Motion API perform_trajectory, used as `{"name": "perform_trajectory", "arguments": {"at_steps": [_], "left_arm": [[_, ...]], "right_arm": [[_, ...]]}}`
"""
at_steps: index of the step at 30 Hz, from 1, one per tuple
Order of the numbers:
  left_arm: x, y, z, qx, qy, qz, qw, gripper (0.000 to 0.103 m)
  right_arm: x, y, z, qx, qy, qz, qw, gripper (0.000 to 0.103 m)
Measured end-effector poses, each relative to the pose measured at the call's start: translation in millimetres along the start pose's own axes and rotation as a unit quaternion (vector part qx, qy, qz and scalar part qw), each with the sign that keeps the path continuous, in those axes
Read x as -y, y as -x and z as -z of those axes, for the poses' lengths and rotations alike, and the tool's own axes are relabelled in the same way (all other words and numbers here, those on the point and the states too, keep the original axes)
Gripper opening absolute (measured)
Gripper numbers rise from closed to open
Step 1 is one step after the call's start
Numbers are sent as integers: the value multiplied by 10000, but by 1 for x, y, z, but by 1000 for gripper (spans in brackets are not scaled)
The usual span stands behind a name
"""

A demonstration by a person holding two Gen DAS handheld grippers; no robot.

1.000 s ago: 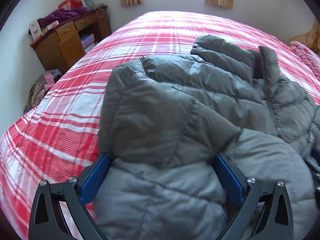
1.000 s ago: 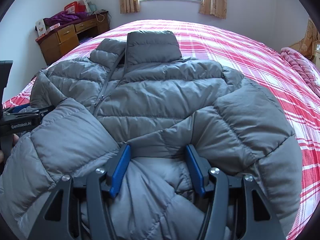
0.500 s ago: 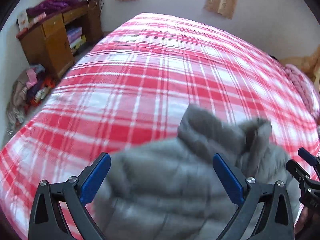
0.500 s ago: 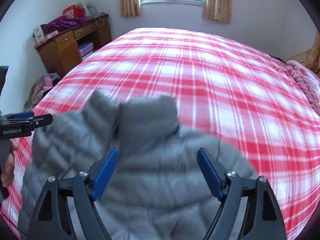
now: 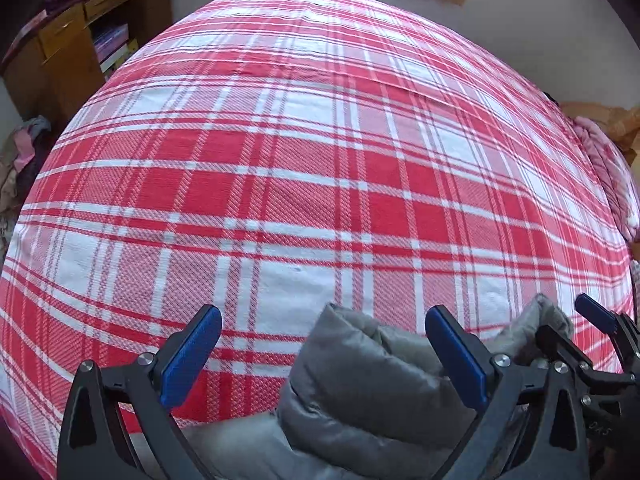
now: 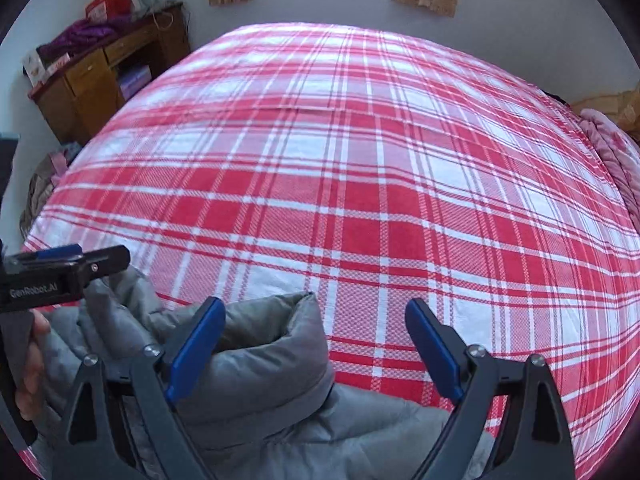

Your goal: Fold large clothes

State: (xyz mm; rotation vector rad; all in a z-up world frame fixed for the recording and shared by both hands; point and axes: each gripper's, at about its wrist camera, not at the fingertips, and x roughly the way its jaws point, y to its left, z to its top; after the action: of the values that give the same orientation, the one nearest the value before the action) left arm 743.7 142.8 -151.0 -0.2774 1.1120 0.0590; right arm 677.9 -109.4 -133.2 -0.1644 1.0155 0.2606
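Note:
A grey puffer jacket (image 5: 360, 392) lies bunched at the near edge of the bed, its collar (image 6: 272, 344) standing up. My left gripper (image 5: 322, 354) is open above the jacket with nothing between its blue pads. My right gripper (image 6: 316, 344) is open too, its left pad over the collar. The right gripper shows at the right edge of the left wrist view (image 5: 600, 332). The left gripper shows at the left edge of the right wrist view (image 6: 64, 268). Most of the jacket is hidden below both views.
The red and white plaid bed (image 6: 360, 160) fills both views. A wooden desk (image 6: 100, 76) with clutter stands at the far left. A pink blanket (image 6: 612, 152) lies at the bed's right edge. Clothes lie on the floor (image 5: 20, 160) at the left.
Both grippers were shut on the spread jacket, then opened and pulled back toward the near edge. The jacket now shows only as a bunched part at the bottom of both views.

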Motion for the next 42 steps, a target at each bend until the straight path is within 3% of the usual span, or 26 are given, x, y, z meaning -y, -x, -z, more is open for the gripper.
{"name": "perform_trajectory", "arguments": {"at_steps": [3, 5, 7, 9, 11, 16, 21, 27, 33, 34, 36, 38, 41, 42], "left_arm": [[-2, 11, 14, 41, -104, 282, 9995, 98], [1, 22, 25, 49, -318, 486, 9983, 64], [5, 33, 39, 30, -613, 601, 9963, 42], [8, 45, 53, 139, -890, 494, 9947, 31], [6, 61, 67, 291, -1036, 477, 9931, 20], [-16, 96, 102, 674, -1042, 645, 9902, 15], [-23, 93, 136, 741, -1153, 551, 9890, 15], [-32, 56, 154, 671, -1230, 213, 9899, 13], [-21, 76, 158, 858, -1462, -46, 9855, 16], [-18, 84, 160, 959, -1550, -212, 9830, 20], [-17, 98, 161, 1208, -1594, -321, 9793, 40], [-20, 113, 161, 1460, -1500, -385, 9771, 79], [-23, 135, 161, 1782, -1447, -215, 9731, 84], [-25, 139, 160, 1850, -1395, -226, 9725, 84]], "right_arm": [[6, -8, 8, -231, 11, -303, 9993, 88], [9, -6, 14, -334, 60, -472, 9983, 71], [10, -2, 22, -487, 153, -714, 9961, 32], [11, 11, 32, -408, 349, -624, 9966, 20], [11, 21, 42, -348, 470, -564, 9967, 15], [17, 50, 68, -83, 654, -362, 9972, 9], [26, 67, 102, 154, 651, -330, 9972, 8], [36, 40, 128, 59, 455, -239, 9987, 7], [37, 31, 130, 178, 428, -106, 9989, 7], [37, 32, 130, 207, 437, -96, 9988, 7], [39, 34, 130, 280, 431, -80, 9986, 8], [42, 36, 130, 295, 385, -132, 9987, 8], [44, 39, 132, 318, 367, -177, 9987, 13], [44, 40, 132, 320, 360, -190, 9987, 22]]}}
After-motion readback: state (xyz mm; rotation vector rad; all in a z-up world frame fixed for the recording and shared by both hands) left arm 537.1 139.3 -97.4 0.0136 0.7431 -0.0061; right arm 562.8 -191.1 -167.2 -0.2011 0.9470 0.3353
